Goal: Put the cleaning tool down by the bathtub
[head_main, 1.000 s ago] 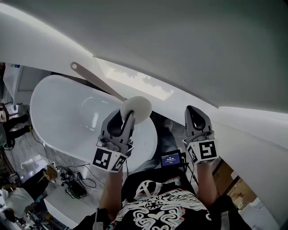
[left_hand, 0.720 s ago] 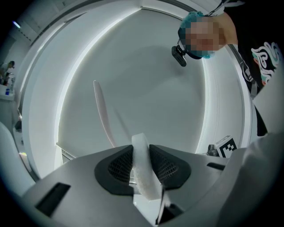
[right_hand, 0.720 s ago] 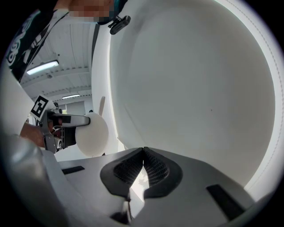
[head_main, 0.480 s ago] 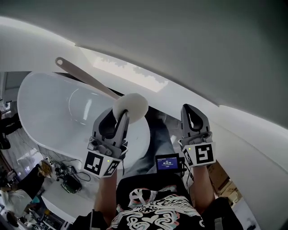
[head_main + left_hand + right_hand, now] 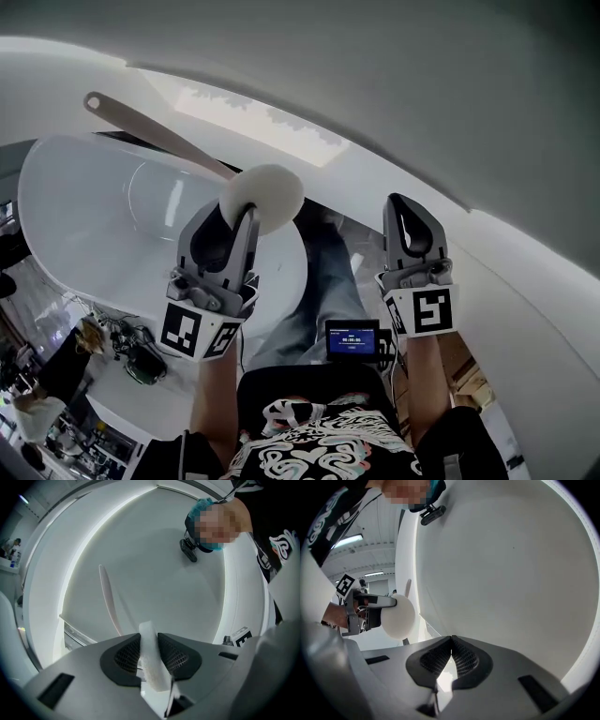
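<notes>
The cleaning tool is a round white sponge head (image 5: 267,195) on a long beige handle (image 5: 150,127). My left gripper (image 5: 240,221) is shut on the edge of the sponge head and holds it in the air over the near end of the white bathtub (image 5: 84,216), with the handle pointing up and away to the left. In the left gripper view the white pad (image 5: 151,658) is squeezed between both jaws and the handle (image 5: 108,599) runs on ahead. My right gripper (image 5: 410,221) hangs to the right, shut and empty; its jaws (image 5: 451,645) meet with nothing between them. The sponge (image 5: 399,617) shows to its left.
A person's legs in jeans (image 5: 323,291) stand beside the tub's near end. A small lit screen (image 5: 352,337) hangs at the person's waist. Cables and clutter (image 5: 131,361) lie on the floor at lower left. A large white curved surface (image 5: 422,94) fills the upper right.
The left gripper and tool have drifted a little left and up in the view, and the tub has slid left too. The grip is unchanged. The right gripper has hardly moved.
</notes>
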A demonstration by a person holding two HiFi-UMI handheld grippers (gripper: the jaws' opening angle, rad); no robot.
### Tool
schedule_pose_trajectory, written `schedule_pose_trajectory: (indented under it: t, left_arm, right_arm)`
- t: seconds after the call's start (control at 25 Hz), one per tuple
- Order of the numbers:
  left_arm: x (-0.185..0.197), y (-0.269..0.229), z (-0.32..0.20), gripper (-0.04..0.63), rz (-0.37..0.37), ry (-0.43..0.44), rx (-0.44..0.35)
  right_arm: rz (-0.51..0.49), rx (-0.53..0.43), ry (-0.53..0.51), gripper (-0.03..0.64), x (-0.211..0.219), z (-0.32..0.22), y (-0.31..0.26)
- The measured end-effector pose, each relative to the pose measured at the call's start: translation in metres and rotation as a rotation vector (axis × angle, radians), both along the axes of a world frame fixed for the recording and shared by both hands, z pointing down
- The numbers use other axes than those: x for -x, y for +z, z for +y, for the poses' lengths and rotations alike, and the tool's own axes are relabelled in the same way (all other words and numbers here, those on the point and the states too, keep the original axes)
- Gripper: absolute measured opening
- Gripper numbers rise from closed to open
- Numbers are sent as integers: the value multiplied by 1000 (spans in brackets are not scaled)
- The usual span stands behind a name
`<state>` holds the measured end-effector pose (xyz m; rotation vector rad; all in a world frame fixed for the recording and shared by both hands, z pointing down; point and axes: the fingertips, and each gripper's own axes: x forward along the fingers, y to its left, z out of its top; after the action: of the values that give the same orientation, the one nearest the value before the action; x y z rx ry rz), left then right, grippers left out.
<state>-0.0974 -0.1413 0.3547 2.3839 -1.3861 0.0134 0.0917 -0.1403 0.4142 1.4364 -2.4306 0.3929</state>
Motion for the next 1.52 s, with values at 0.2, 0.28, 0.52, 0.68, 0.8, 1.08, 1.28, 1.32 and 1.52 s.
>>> schedule_pose_trajectory:
  t: [0.2, 0.28, 0.52, 0.68, 0.8, 1.08, 1.28, 1.32, 1.52]
  left_arm:
    - [1, 14, -4, 117, 19, -15, 26]
    - [1, 18, -5, 117, 20, -14, 29]
    - [-6, 46, -8, 117, 41, -15, 49]
    - [-12, 69, -11, 117, 55, -22, 68]
    - [-11, 91, -16, 117, 59, -29, 90]
    - [-8, 138, -19, 117, 47, -32, 159]
    - [-14, 171, -16, 117, 78, -44, 195]
    - [-15, 180, -16, 117, 73, -46, 200]
    - [-23, 216, -18, 117, 63, -35, 237]
  right_arm:
    - [10, 30, -6, 26, 3, 0, 13]
    - [12, 37, -10, 26, 5, 0, 15]
    - [19, 42, -18, 26, 5, -5, 38]
    - [24, 44, -18, 26, 0, -8, 56]
    - [26, 55, -19, 26, 0, -13, 72]
    - [48, 87, -27, 26, 3, -21, 101]
    - [64, 105, -41, 26, 1, -19, 126]
    - [66, 109, -46, 26, 2, -18, 132]
    - [61, 134, -69, 26, 4, -17, 156]
